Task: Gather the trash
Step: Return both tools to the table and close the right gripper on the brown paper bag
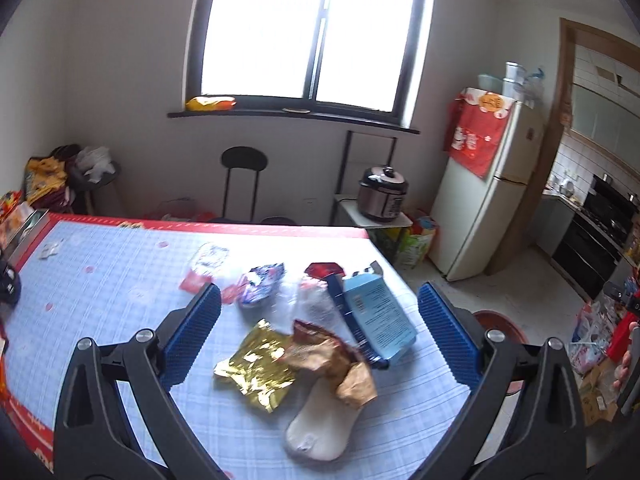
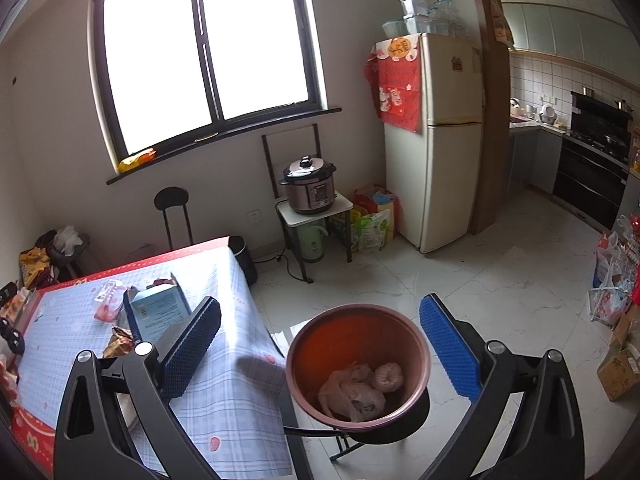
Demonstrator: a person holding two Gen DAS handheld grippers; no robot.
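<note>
Both claws hang wide apart, gripping nothing: left claw (image 1: 319,328) over the checked surface (image 1: 120,280), right claw (image 2: 320,348) above the red bin (image 2: 358,364) beside it. On the surface: blue box (image 1: 378,318), white sock (image 1: 320,426), gold wrapper (image 1: 256,368), brown wrapper (image 1: 332,356).

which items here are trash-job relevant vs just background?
Job:
- gold wrapper
- brown wrapper
- blue box
- clear plastic bag
- bin

Background:
- sock, unclear
- pressure cooker
- fridge
- chair
</note>
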